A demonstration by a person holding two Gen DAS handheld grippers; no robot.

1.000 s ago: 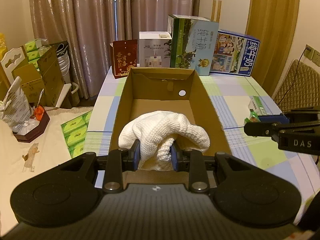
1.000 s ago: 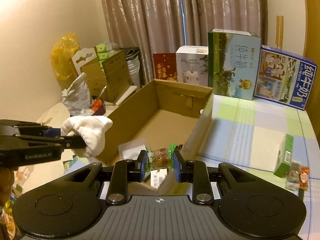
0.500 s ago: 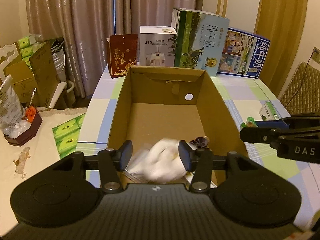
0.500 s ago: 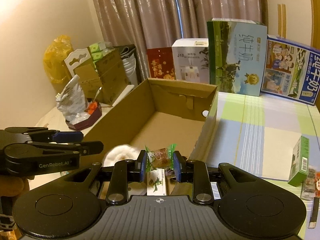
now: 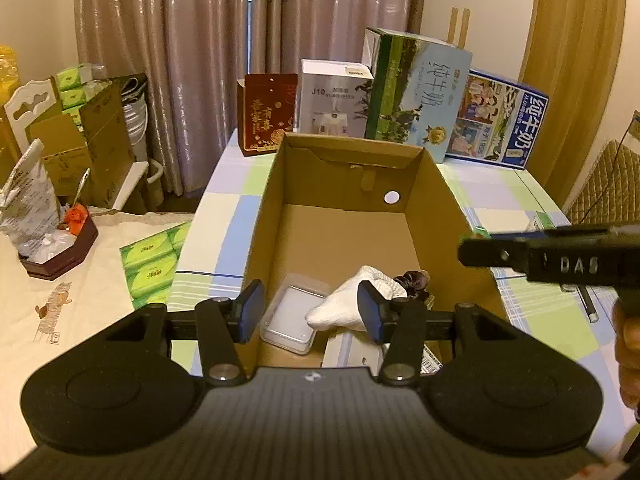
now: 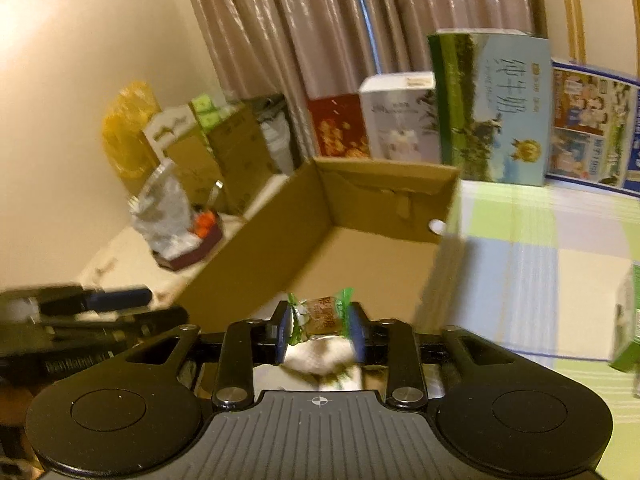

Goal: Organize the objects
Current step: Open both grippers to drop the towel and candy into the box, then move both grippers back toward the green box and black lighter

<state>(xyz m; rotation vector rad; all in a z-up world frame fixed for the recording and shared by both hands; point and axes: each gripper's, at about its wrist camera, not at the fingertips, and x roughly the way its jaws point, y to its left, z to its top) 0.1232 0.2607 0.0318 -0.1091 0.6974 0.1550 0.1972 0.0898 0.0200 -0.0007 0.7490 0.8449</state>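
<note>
Right wrist view is smeared by motion, yet the right gripper [image 6: 319,330] plainly has its jaws pinching a candy [image 6: 320,316] in a clear wrapper with green twisted ends, held above the near end of the box [image 6: 384,196]. The main risk, as I judge it, is a careless release: the candy is small and light, and if the jaws part while the gripper is moving fast it may skip off the cloth [image 6: 316,356] below, or clear the box wall and land on the table [image 6: 560,248]. The wrapper ends could also snag on a pad and hang there. A second risk is a knock between tools, since the left gripper [image 5: 311,311] hangs over the same corner of the box, close to the right one.

Left wrist view shows the left gripper with jaws spread and nothing between them; the cloth [image 5: 360,300] lies below it on the box floor. The box [image 5: 348,184] sits open on the checked table [image 5: 532,308], its far half bare. At the near end it holds the white cloth, a clear lidded tub [image 5: 290,320] just beside it on the left, a dark bunched thing [image 5: 414,280] touching the cloth on the right, and a white packet [image 5: 352,354] partly hidden under the gripper. What the dark thing is, I cannot tell. A small green carton [image 6: 628,336] stands on the table, well apart from the box and not yet put away.
</note>
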